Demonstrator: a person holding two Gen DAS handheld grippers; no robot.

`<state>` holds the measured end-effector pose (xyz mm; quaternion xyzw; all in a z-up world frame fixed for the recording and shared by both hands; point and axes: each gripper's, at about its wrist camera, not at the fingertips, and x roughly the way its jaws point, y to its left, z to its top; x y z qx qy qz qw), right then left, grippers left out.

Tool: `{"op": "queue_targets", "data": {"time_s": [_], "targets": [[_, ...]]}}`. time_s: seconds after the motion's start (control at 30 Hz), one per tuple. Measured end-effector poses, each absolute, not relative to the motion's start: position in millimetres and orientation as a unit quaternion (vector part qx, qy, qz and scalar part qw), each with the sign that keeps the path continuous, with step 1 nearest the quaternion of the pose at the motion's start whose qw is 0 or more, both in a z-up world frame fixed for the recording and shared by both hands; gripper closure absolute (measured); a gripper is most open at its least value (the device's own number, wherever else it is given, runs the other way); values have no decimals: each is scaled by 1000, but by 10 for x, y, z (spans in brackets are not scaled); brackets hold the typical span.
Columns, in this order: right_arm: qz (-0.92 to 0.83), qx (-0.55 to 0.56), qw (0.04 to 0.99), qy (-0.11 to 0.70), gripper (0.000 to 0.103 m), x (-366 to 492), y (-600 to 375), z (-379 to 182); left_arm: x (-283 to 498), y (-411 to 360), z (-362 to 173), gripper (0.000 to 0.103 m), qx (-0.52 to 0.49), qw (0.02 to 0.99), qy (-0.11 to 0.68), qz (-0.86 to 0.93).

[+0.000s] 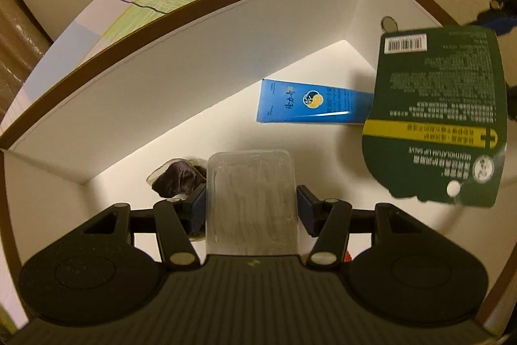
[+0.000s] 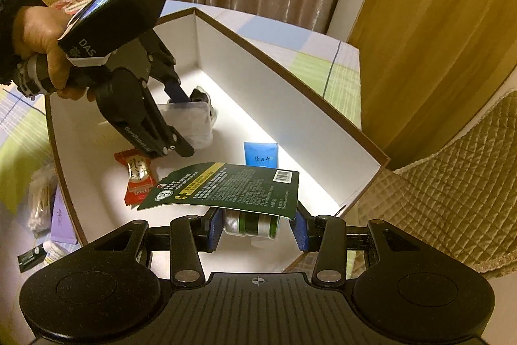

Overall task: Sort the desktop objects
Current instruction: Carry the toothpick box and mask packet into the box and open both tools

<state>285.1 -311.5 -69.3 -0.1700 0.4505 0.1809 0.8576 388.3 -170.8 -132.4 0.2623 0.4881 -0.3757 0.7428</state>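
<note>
Clear plastic case [image 1: 251,199] pinched between the blue pads of the left hand-held gripper [image 1: 251,206], low inside the white box [image 1: 194,54], near its floor; closed on the case from both sides. Green lip-salve card [image 2: 223,188] hanging over the same box, with its small tube [image 2: 250,223] between the pads of the right hand-held gripper [image 2: 257,230]; whether gripped firmly or only resting between the pads, cannot tell, since a small gap seems to show at both sides.

Possible trouble, as a judgement: card wide and floppy, held only at its tube end, so likely to swing and to catch on the box rim or on the left hand-held gripper; possible slip of the tube if the pads are not tight; smooth case liable to twist out of a narrow grip, or to land on the dark crumpled thing [image 1: 177,178] just beside it.

Around, inside the box: blue tube [image 1: 307,101] on the floor, partly hidden behind the card in the left view; red candy wrapper [image 2: 139,180] near the card's free end, just under the left hand-held gripper. Outside the box, on the desk: a bag of cotton swabs [image 2: 40,202] and small packets, too blurred to name.
</note>
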Motion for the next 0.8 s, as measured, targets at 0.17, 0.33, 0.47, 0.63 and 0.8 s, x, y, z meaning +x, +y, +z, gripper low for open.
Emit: {"op": "queue_targets", "data": {"time_s": [0.17, 0.33, 0.47, 0.63, 0.8], "targets": [[189, -174, 852, 455, 60, 2894, -3085, -734, 3890, -1661, -1308, 48, 260, 745, 487, -375], [200, -179, 846, 461, 60, 2938, -3025, -791, 3889, -1567, -1208, 48, 259, 751, 482, -369], [210, -184, 841, 464, 60, 2954, -2960, -847, 3866, -1464, -1093, 48, 255, 757, 476, -368], [222, -184, 835, 469, 60, 2990, -2894, -908, 3793, -1347, -981, 48, 260, 756, 473, -370], [230, -179, 831, 475, 60, 3041, -2835, -988, 3712, -1233, -938, 48, 272, 753, 472, -368]]}}
